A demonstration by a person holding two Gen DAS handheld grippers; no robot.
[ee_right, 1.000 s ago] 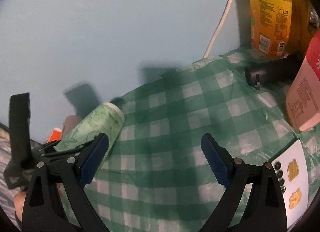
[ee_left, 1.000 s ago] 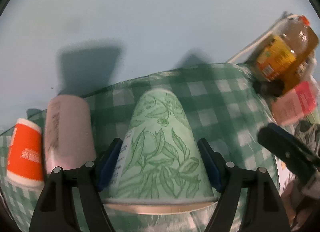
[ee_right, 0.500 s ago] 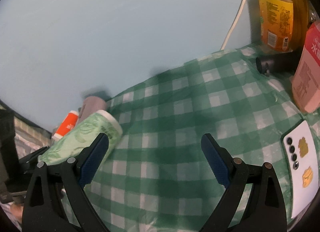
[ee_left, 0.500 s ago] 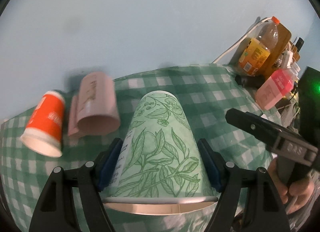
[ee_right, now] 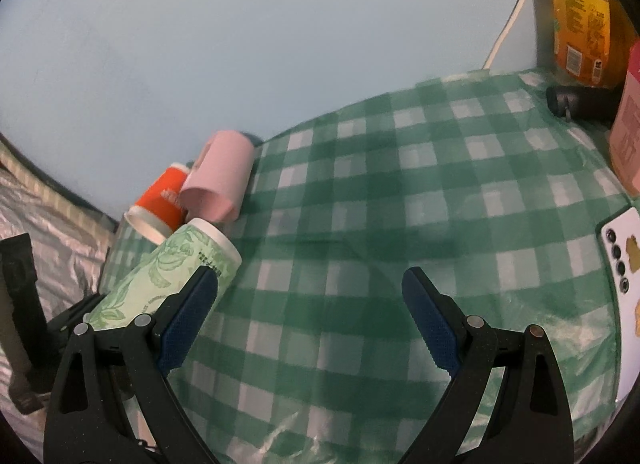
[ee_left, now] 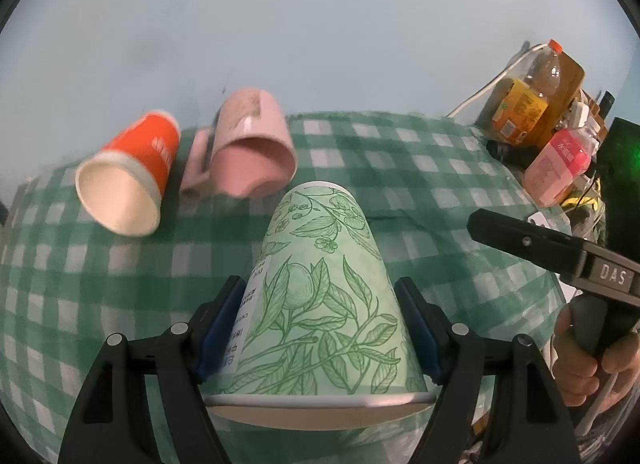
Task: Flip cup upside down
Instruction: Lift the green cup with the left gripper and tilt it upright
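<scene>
My left gripper (ee_left: 320, 324) is shut on a green leaf-print paper cup (ee_left: 320, 296). The cup is held in the air above the green checked tablecloth (ee_left: 420, 184), its base pointing away from the camera and its open rim towards it. The same cup (ee_right: 168, 276) shows at the left in the right wrist view, lying roughly level in the left gripper. My right gripper (ee_right: 310, 320) is open and empty above the cloth (ee_right: 380, 192), to the right of the cup.
An orange paper cup (ee_left: 128, 176) and a pink mug (ee_left: 250, 148) lie on their sides at the back left. A juice bottle (ee_left: 532, 100) and a pink bottle (ee_left: 558, 164) stand at the right. A white phone (ee_right: 624, 264) lies at the right edge.
The left gripper has risen with the green cup and now looks down more on the table. The orange cup and pink mug now show their open mouths. The right gripper has risen too.
</scene>
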